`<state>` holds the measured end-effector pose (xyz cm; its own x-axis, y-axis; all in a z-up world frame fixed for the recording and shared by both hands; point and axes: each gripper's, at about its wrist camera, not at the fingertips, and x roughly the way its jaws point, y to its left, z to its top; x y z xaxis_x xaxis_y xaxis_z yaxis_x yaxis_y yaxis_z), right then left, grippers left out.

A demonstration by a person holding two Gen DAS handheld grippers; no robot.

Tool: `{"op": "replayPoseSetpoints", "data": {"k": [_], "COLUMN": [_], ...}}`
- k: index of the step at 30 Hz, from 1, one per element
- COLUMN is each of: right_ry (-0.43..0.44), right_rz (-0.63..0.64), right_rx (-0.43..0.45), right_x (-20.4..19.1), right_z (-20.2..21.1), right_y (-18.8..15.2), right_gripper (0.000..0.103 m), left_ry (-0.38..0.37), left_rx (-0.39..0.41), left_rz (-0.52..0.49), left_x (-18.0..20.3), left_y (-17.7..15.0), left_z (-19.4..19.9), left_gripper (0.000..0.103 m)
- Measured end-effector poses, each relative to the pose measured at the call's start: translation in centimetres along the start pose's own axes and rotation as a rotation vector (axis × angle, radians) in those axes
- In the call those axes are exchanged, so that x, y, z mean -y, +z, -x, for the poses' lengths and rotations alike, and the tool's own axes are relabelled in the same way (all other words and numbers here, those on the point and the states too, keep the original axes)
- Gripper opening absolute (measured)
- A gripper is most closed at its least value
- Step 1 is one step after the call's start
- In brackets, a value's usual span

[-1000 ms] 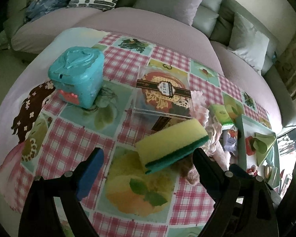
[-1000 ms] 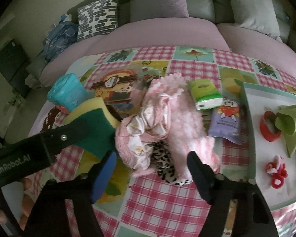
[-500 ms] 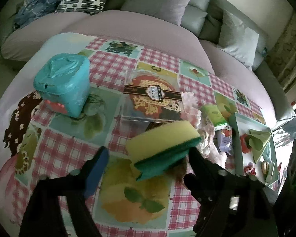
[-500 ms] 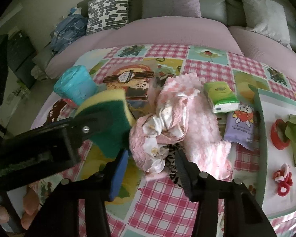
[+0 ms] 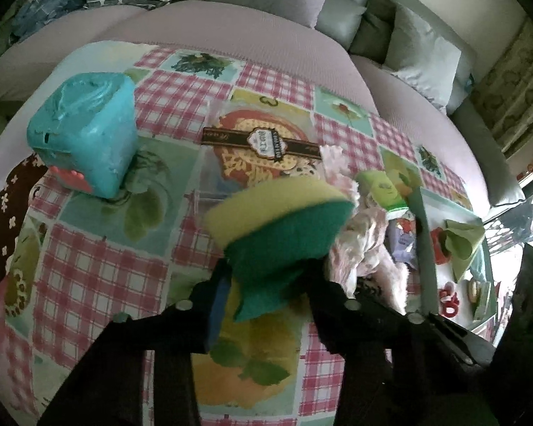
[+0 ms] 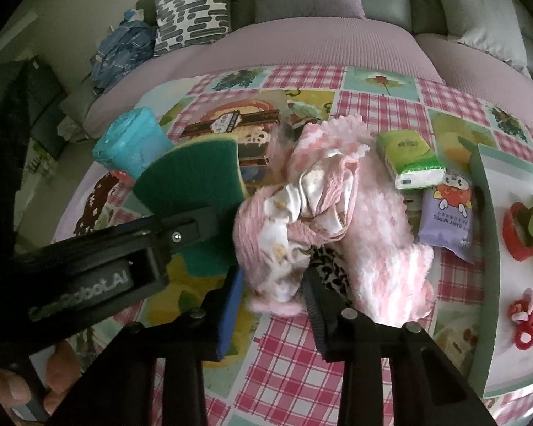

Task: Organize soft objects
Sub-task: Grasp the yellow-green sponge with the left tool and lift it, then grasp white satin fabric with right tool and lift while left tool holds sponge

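A yellow sponge (image 5: 277, 213) with a green scouring face sits pinched and bent between the pads of my left gripper (image 5: 266, 280), whose jaws are closing; it is lifted off the chequered tablecloth (image 5: 99, 277). The right wrist view shows the same sponge (image 6: 192, 181) from its green side. My right gripper (image 6: 272, 294) is closing too, its pads pressing on the lower edge of a pink cloth bundle (image 6: 266, 227). A fluffy pink-and-white piece (image 6: 383, 241) and a leopard-print cloth (image 6: 332, 269) lie against that bundle.
A clear box with a dark label (image 5: 259, 145) and a teal container (image 5: 85, 138) stand behind the sponge. A green tissue pack (image 6: 408, 159), purple baby wipes (image 6: 447, 216) and a green-rimmed tray (image 6: 483, 191) lie to the right. A sofa (image 6: 302, 42) curves behind the table.
Both grippers' jaws have narrowed. The left now squeezes the sponge, which has bent and tipped its green face forward. The right has closed in on the pink bundle.
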<state>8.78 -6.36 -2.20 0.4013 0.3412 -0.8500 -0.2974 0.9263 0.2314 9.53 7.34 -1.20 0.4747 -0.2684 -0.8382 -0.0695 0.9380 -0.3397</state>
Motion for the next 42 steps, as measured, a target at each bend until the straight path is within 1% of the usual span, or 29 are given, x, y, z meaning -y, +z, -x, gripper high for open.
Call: {"op": "replayPoseSetpoints", "data": {"k": [2, 3, 6, 9, 11, 13, 16, 24, 25, 36, 38, 42], "right_ry": [0.002, 0.004, 0.006, 0.008, 0.012, 0.016, 0.019, 0.024, 0.023, 0.026, 0.027, 0.028], "right_rz": [-0.002, -0.004, -0.006, -0.009, -0.017, -0.025, -0.03, -0.038, -0.037, -0.042, -0.04, -0.034], "right_rx": [-0.002, -0.004, -0.007, -0.007, -0.008, -0.009, -0.004, 0.033, 0.038, 0.134, 0.148, 0.177], "right_x": [0.0, 0.0, 0.0, 0.0, 0.2, 0.4, 0.5, 0.6, 0.6, 0.8, 0.7, 0.7], "right_z": [-0.1, -0.1, -0.3, -0.3, -0.5, -0.5, -0.4, 0.7, 0.8, 3.6, 4.0, 5.0], "right_y": [0.0, 0.0, -0.1, 0.0, 0.0, 0.0, 0.0, 0.1, 0.1, 0.4, 0.4, 0.4], "right_gripper": [0.036, 0.034, 0.033, 0.024, 0.022, 0.015, 0.01, 0.007, 0.007, 0.007, 0.003, 0.003], "left_ry": [0.011, 0.007, -0.004, -0.006, -0.007, -0.009, -0.009, -0.008, -0.008, -0.013, -0.016, -0.019], "left_rx": [-0.005, -0.005, -0.002, 0.001, 0.001, 0.001, 0.003, 0.008, 0.009, 0.039, 0.045, 0.063], "left_rz": [0.001, 0.003, 0.001, -0.002, -0.004, -0.003, -0.005, -0.006, -0.006, -0.017, -0.02, -0.025], "left_x": [-0.1, -0.2, -0.4, -0.3, -0.3, -0.3, -0.2, -0.2, -0.2, 0.0, 0.1, 0.2], "left_y": [0.0, 0.1, 0.1, 0.1, 0.0, 0.0, -0.1, -0.2, -0.2, -0.1, -0.1, -0.1], "left_z": [-0.3, -0.4, -0.4, -0.3, -0.3, -0.3, -0.2, 0.0, 0.0, 1.1, 1.3, 1.8], "left_gripper": [0.038, 0.037, 0.035, 0.032, 0.03, 0.029, 0.029, 0.028, 0.027, 0.024, 0.024, 0.023]}}
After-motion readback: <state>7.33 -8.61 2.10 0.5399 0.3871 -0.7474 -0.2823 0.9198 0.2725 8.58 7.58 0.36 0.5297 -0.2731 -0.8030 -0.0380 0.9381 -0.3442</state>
